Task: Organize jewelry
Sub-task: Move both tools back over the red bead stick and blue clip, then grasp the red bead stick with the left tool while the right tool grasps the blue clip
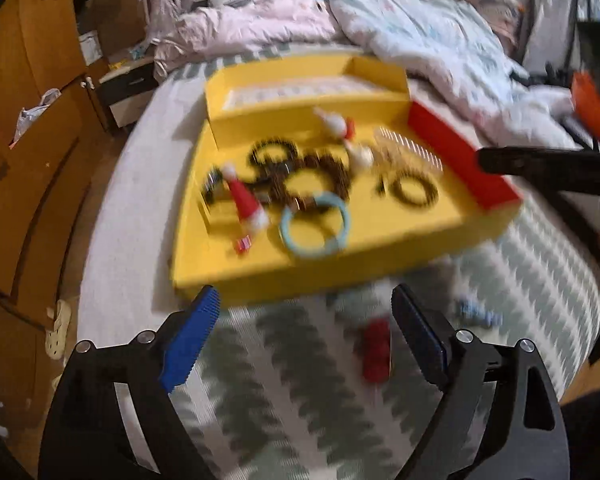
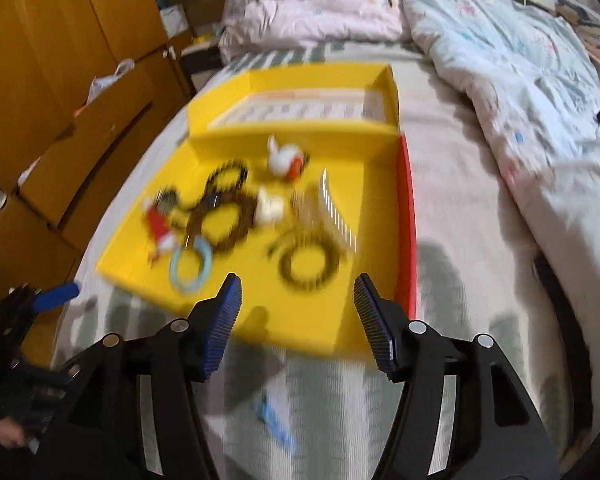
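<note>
Both views motion-blurred; fine detail unreliable.

My left gripper: jaws spread wide, nothing between the blue pads, hanging above the patterned bedspread at bottom centre of the left wrist view. My right gripper: jaws likewise wide apart and empty, tips over the near edge of the yellow tray.

Yellow tray sits mid-frame in both views, on the bed, with a red wall along its right side and a raised yellow compartment at its far end.

Jewelry on the tray floor:
- light blue ring, near edge, left of centre
- dark beaded bracelets, overlapping in a cluster at centre
- one dark beaded bracelet apart, lower right of the cluster
- clear comb near the red wall
- red-and-white clip, left of the blue ring
- white-and-red clip, near the raised compartment

Off the tray, on the bedspread: red clip and small blue clip, both too smeared to describe further
</note>
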Available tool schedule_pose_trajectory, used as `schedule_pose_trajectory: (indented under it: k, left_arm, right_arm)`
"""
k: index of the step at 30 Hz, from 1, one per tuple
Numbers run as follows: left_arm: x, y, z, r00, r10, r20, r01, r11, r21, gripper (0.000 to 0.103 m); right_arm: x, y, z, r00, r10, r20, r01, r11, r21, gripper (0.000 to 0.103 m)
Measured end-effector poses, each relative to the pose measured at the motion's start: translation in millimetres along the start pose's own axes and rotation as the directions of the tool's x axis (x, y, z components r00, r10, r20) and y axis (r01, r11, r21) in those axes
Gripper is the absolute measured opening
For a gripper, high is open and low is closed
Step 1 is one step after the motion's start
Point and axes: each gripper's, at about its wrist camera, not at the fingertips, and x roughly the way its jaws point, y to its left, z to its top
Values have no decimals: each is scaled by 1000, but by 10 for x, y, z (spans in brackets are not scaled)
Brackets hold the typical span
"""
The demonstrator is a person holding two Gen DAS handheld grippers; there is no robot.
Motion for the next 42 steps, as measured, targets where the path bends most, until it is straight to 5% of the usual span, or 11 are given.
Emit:
schedule_pose_trajectory:
  k: [10, 16, 31, 35, 42]
  left_arm:
    - [300, -215, -269, 995, 78, -66, -77, 997, 24, 86]
    - [466, -226, -249, 993, 76, -87, -76, 997, 4, 86]
    - [675, -177, -389, 986, 15, -169, -24, 998, -53, 86]
    - [632, -212, -415, 984, -18, -178, 9, 999, -52, 75]
    - [641, -260, -426, 983, -40, -179, 35, 999, -35, 47]
  right_arm:
    - [8, 160, -753, 985, -40, -168, 32, 998, -51, 58]
    - [206, 360, -811, 975, -54, -215, 32, 994, -104, 47]
    - [586, 378, -937, 949, -126, -289, 82, 984, -160, 46]
    - [593, 371, -965, 946, -142, -292, 94, 980, -174, 41]
    - [566, 407, -1009, 936, -184, -301, 124, 970, -209, 16]
